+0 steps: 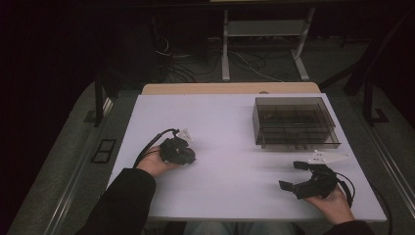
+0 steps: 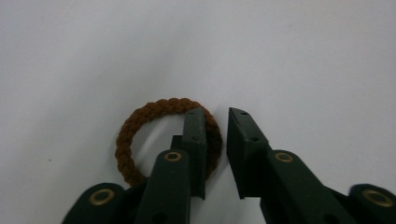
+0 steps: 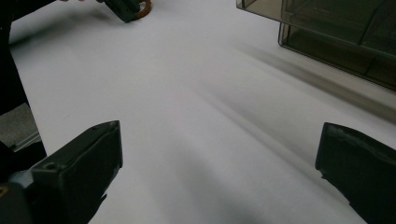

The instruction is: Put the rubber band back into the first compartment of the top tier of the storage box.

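The brown braided hair tie (image 2: 140,135) lies flat on the white table (image 1: 230,127), on the person's left side, directly under the tip of the left gripper (image 2: 215,121). In the left gripper view, one jaw stands inside the loop and the other outside it, so the near-right section of the braid runs between them. The jaws are drawn in to a narrow gap; a sliver of table shows between the outer jaw and the braid, so whether the pads already press on the cord cannot be told. The loop is round and has no long axis; what matters is that the strand between the jaws runs roughly along the jaw length, so closing takes it across its thickness. The left hand (image 1: 155,165) is the one at the tie. The right gripper (image 1: 296,176) rests well apart on the right side of the table, jaws spread wide and holding nothing, near the smoky transparent box (image 1: 293,122) at the far right. In the right gripper view, the tie appears far off (image 3: 144,8) beside the left gripper. The next move is judged to be a straight lift by the left hand.
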